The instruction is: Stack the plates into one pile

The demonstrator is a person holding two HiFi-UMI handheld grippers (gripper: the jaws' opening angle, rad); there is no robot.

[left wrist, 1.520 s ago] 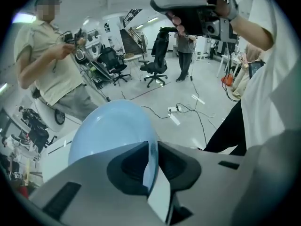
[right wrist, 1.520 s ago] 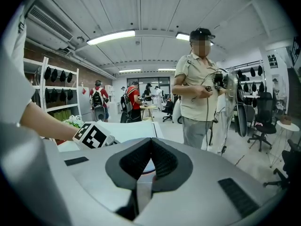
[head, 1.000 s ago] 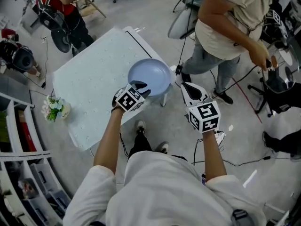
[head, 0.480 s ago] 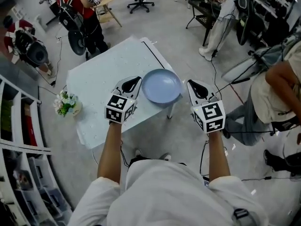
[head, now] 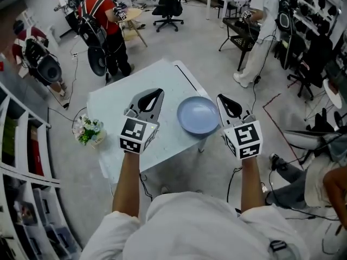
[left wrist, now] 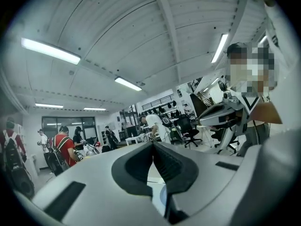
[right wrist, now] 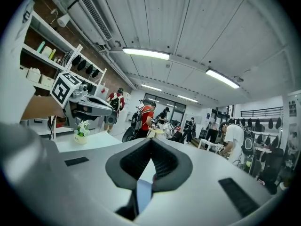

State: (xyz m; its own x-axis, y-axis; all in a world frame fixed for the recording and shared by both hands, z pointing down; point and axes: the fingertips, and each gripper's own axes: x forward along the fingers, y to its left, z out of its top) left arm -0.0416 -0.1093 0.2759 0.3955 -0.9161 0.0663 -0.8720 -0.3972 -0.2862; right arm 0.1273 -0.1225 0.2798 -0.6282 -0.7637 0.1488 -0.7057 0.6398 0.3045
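Note:
A light blue plate (head: 198,115) lies near the right edge of the pale table (head: 130,85) in the head view; whether more plates lie under it I cannot tell. My left gripper (head: 156,93) hovers to the plate's left, above the table, pointing level. Its jaws meet with nothing between them, as the left gripper view (left wrist: 153,145) shows. My right gripper (head: 223,98) hangs just right of the plate, past the table edge. It is shut and empty too (right wrist: 151,141). A blue sliver of the plate (right wrist: 142,195) shows below its jaws.
A small pot of flowers (head: 89,130) stands at the table's left edge. Shelves (head: 21,167) run along the left. A person in red (head: 103,15) stands behind the table, another in white (head: 263,15) at a desk, with office chairs (head: 168,7) and cables on the floor.
The left gripper has come off the plate's near rim, shut and risen. The right gripper rose as well. A person who stood close by the table has moved off to the lower right.

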